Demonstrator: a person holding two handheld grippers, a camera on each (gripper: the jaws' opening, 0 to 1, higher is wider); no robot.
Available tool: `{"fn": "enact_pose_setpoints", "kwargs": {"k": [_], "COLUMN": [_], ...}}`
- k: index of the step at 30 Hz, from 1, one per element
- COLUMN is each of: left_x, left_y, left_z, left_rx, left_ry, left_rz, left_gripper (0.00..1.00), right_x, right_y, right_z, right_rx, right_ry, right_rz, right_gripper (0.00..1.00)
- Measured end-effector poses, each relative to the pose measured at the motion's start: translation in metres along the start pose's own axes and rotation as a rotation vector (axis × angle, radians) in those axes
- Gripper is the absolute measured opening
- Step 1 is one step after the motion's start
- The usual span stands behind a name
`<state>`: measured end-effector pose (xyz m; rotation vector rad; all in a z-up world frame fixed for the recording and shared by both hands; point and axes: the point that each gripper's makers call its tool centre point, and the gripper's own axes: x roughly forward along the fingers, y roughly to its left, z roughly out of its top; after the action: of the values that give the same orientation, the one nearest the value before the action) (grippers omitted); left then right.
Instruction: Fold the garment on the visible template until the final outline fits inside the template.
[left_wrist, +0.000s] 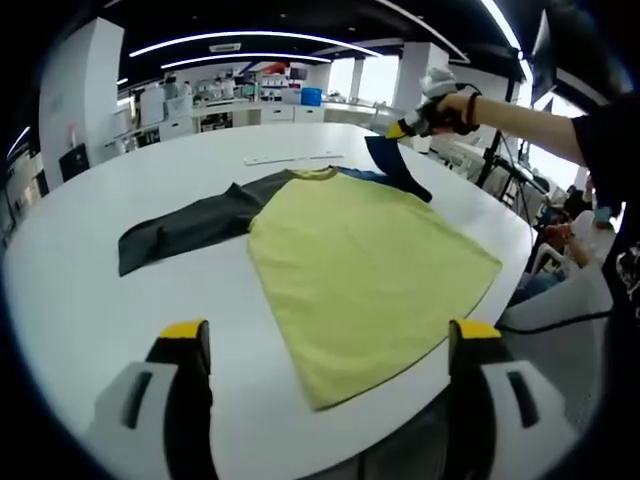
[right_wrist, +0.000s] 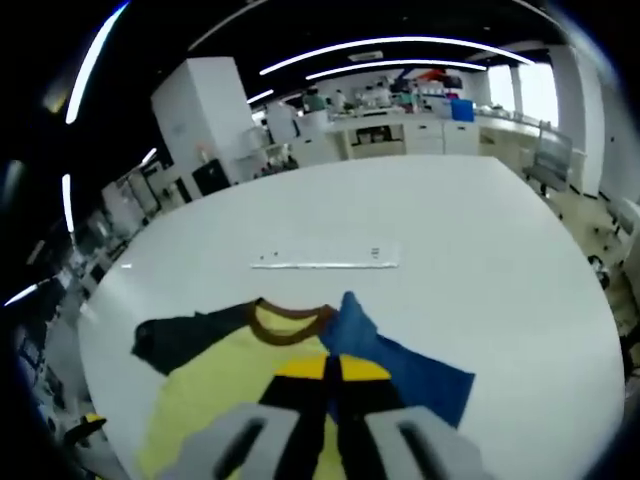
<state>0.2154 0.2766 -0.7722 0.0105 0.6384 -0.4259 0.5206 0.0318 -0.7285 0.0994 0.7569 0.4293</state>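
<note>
Yellow long-sleeve fabric shirt (left_wrist: 360, 270) with dark sleeves lies flat on the smooth white round counter (left_wrist: 90, 290), body smooth, only faint creases. Brown ribbed collar (right_wrist: 290, 322) points toward the counter's far side. One dark grey sleeve (left_wrist: 185, 230) stretches out flat to the side, matte and slightly rumpled at the cuff. The other sleeve, blue fabric (right_wrist: 400, 370), is lifted off the counter near the collar, hanging in a soft pointed fold.

Right hand-held gripper (left_wrist: 400, 130), grey body with yellow-tipped black jaws, held by a person's hand (left_wrist: 455, 108) in the left gripper view, jaws pressed together pinching the blue sleeve. In the right gripper view the same jaws meet on a bunched peak of blue cloth just beside the collar.

Left hand-held gripper (left_wrist: 330, 340): jaws spread wide apart, yellow tips and black pads, hovering over the shirt's hem end at the counter edge, touching nothing.

A thin flat pale strip (right_wrist: 325, 258) lies on the counter beyond the collar, well apart from the shirt; what it is can't be made out.
</note>
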Motion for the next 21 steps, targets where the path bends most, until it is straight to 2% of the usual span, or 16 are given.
{"fn": "enact_pose_setpoints", "kwargs": {"k": [12,21], "left_x": [0.007,0.003], "left_y": [-0.007,-0.001], "left_z": [-0.004,-0.011], "left_rx": [-0.004,-0.015], "left_ry": [0.018,0.037], "left_rz": [-0.020,-0.011], "left_gripper": [0.96,0.96], "right_x": [0.019,0.030], "right_y": [0.060,0.083], "right_z": [-0.006,-0.007], "right_rx": [0.006,-0.120], "right_ry": [0.002,0.014], "right_rz": [0.086,0.066], "right_gripper": [0.00,0.00]}}
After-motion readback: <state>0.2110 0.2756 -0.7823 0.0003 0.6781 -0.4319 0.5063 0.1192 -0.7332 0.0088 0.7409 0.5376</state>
